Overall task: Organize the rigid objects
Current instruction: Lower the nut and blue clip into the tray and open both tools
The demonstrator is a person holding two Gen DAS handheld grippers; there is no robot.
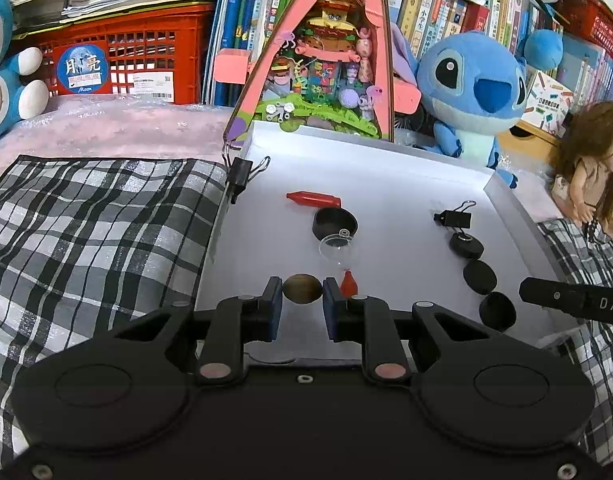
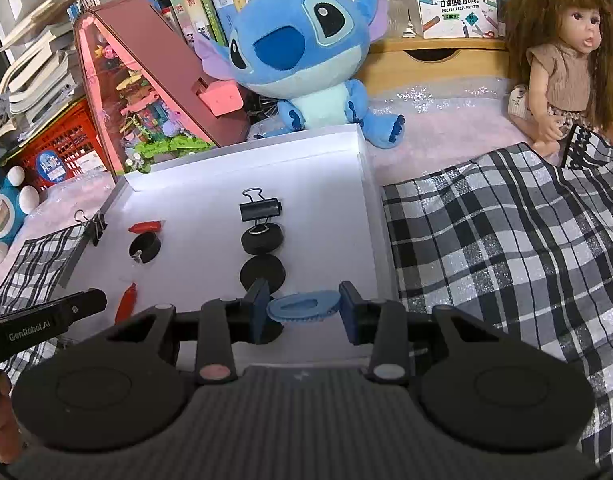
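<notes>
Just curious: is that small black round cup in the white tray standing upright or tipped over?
Upright: the small black round cup rests on the white tray, its open mouth facing up.

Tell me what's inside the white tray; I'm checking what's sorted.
In the white tray: red pieces, black discs, a black cup, a binder clip. Hand-held grippers hide the near edge.

Both views are evenly and brightly lit from above, with soft, short shadows under the small things on the white tray (image 1: 386, 184) and mild sheen on its surface. Fisheye distortion bends the bookshelves (image 1: 446, 4) and checked cloth (image 2: 506, 240) at the edges, where corners darken; focus stays sharp centrally.
</notes>
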